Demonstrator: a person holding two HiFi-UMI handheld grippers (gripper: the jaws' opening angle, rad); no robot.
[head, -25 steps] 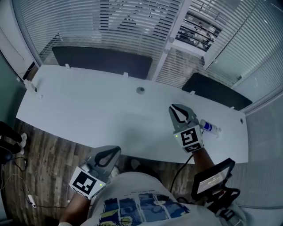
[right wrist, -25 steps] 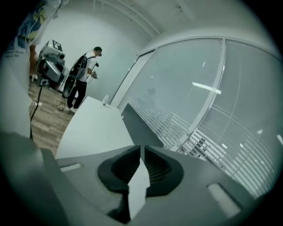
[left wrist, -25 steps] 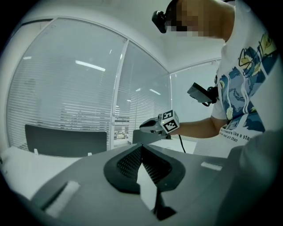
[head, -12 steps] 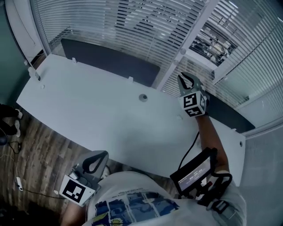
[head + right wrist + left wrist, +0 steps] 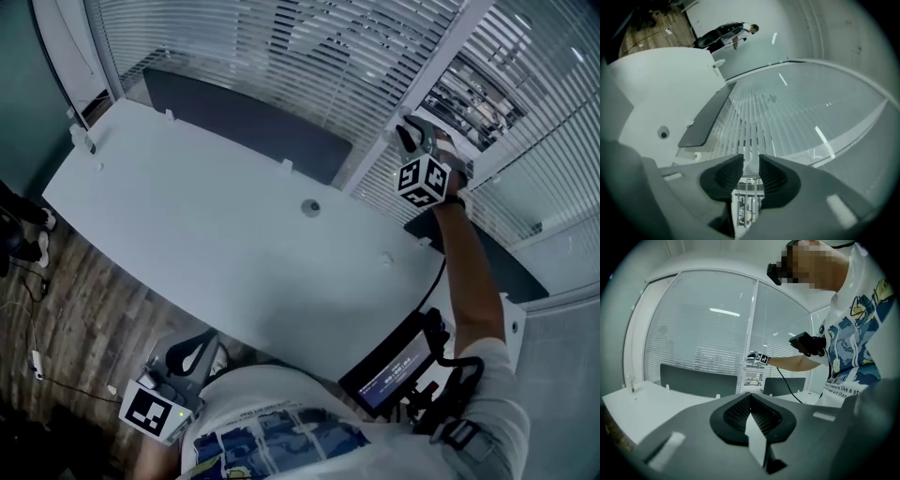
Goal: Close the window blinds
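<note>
Desk (image 5: 216, 244) ran from far left to near right, with floor (image 5: 56, 309) along its near left side. Cable hole (image 5: 311, 207) sat in the desk, mid-length, close to the far edge. Panel (image 5: 244, 122) stood along the desk's far edge, left of window post (image 5: 439, 56). Second panel (image 5: 419, 232) stood right of the post, at the desk's far right edge. Blinds (image 5: 281, 47) hung behind both panels, on either side of the post. Cables (image 5: 37, 361) lay on the floor at near left.

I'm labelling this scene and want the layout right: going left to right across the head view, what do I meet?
left gripper → round hole in the desk → right gripper
</note>
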